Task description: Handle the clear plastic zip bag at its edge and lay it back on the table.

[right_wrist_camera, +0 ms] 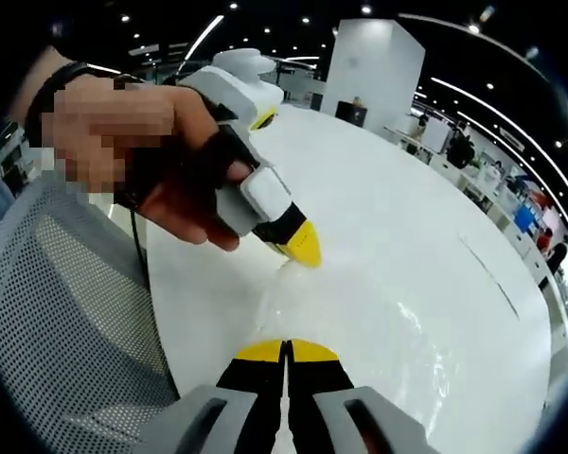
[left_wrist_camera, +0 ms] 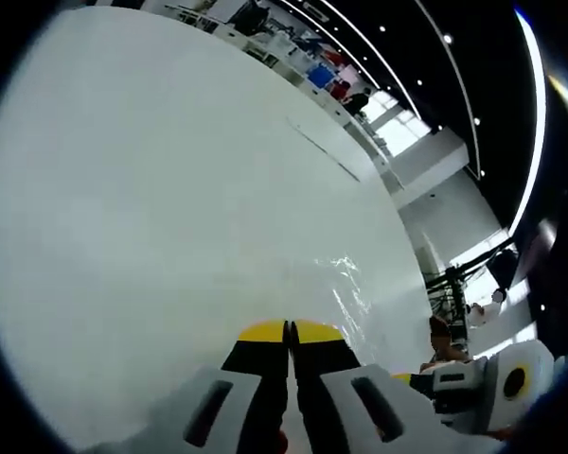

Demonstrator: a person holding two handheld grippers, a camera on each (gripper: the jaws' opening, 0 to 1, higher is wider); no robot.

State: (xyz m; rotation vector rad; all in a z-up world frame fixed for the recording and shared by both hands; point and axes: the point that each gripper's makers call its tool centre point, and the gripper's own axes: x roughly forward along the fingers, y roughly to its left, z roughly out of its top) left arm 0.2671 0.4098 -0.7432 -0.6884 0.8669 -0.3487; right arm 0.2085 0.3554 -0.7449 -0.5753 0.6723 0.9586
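The table (left_wrist_camera: pixel 170 189) was seen as a smooth white surface with a soft sheen, ceiling lights being faintly mirrored in it. The clear plastic zip bag (right_wrist_camera: pixel 360 331) was marked by glossy, wrinkled film, bright glints being thrown off its creases (its outline could hardly be told from the tabletop). The left gripper (right_wrist_camera: pixel 303 248) was cased in matt white plastic, with yellow tips of a smooth, slightly shiny finish over black. The right gripper (right_wrist_camera: pixel 286 352) was finished alike. A chair back (right_wrist_camera: pixel 57 322) of grey woven mesh was seen, rough and open-textured.

White claw (right_wrist_camera: pixel 303 248) — black jaws, yellow tips.
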